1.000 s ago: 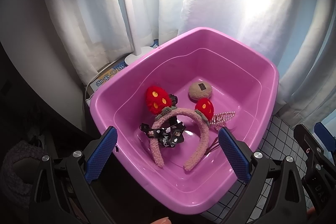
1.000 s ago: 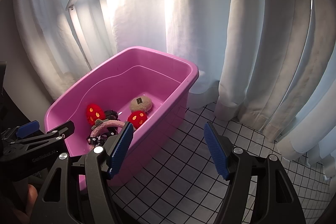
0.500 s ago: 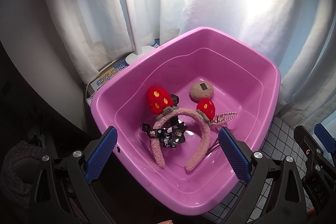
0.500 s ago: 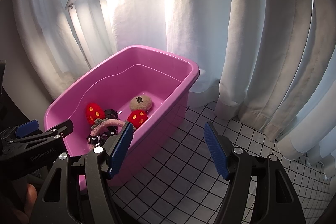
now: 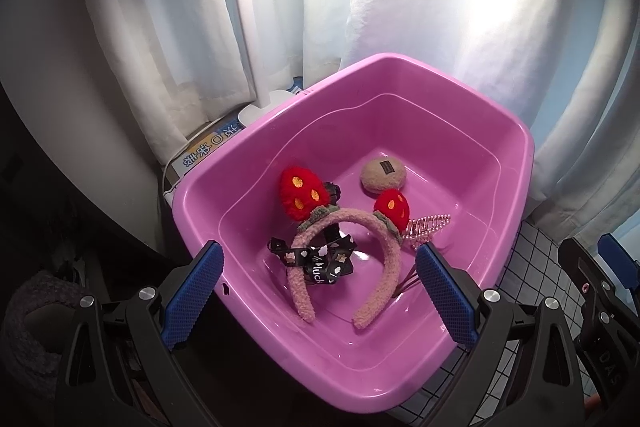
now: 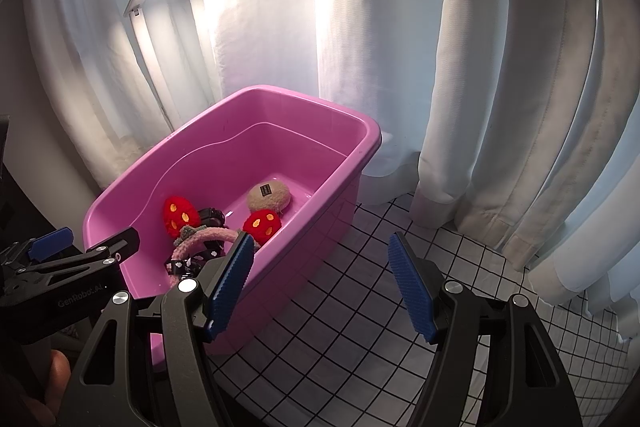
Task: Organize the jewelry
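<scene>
A fuzzy pink headband [image 5: 344,259] with two red strawberries lies near the middle of the pink tub [image 5: 500,267], over a black ribbon bow [image 5: 320,261]. A beige puff [image 5: 383,174] lies beyond it and a pink comb [image 5: 430,225] to its right. The left claw [image 5: 320,291] hangs above the tub's near rim, fingers apart and empty. The right claw [image 6: 320,283], also spread, hovers over the checked cloth [image 6: 360,307] right of the tub.

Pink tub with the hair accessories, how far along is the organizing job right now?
Nothing visibly sorted yet. The strawberry headband, black printed ribbon bow, beige fuzzy puff and pink beaded comb all lie jumbled in the pink tub. Nothing is in hand: the left tool hangs open over the near rim, the right tool open over the tiled floor. Every piece remains to be picked.
</scene>
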`<control>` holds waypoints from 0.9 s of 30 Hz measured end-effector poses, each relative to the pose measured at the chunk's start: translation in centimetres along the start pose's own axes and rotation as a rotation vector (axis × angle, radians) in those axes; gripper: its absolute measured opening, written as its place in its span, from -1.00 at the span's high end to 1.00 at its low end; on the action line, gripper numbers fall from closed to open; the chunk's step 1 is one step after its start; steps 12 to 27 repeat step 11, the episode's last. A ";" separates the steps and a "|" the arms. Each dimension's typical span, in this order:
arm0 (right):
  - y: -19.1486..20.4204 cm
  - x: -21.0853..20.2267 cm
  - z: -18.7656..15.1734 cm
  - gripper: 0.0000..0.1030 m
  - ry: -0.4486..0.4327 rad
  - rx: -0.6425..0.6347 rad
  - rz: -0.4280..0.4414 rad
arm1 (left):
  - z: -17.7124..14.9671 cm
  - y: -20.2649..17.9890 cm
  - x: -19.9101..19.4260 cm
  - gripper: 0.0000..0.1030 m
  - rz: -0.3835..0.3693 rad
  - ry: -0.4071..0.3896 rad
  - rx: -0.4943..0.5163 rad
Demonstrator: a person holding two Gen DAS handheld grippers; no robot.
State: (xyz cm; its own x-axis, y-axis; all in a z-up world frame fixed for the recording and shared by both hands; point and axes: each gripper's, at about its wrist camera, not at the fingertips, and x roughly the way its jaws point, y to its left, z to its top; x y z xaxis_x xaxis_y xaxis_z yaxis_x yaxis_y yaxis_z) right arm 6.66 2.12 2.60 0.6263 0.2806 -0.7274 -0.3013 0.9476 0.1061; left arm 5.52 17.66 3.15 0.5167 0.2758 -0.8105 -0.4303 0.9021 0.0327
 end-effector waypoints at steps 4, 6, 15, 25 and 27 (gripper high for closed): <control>0.0 0.0 0.0 -0.29 0.000 -0.002 0.000 | 0.1 -0.2 0.0 -0.85 0.009 -0.003 0.000; 0.0 0.0 0.0 -0.29 0.000 -0.002 0.001 | 0.1 -0.1 0.0 -0.85 0.015 -0.003 -0.003; 0.1 0.0 0.0 -0.29 0.000 -0.001 0.000 | 0.2 0.0 0.2 -0.85 0.013 0.002 -0.007; 0.1 0.0 0.0 -0.29 0.000 -0.001 0.000 | 0.2 0.0 0.2 -0.85 0.013 0.002 -0.007; 0.1 0.0 0.0 -0.29 0.000 -0.001 0.000 | 0.2 0.0 0.2 -0.85 0.013 0.002 -0.007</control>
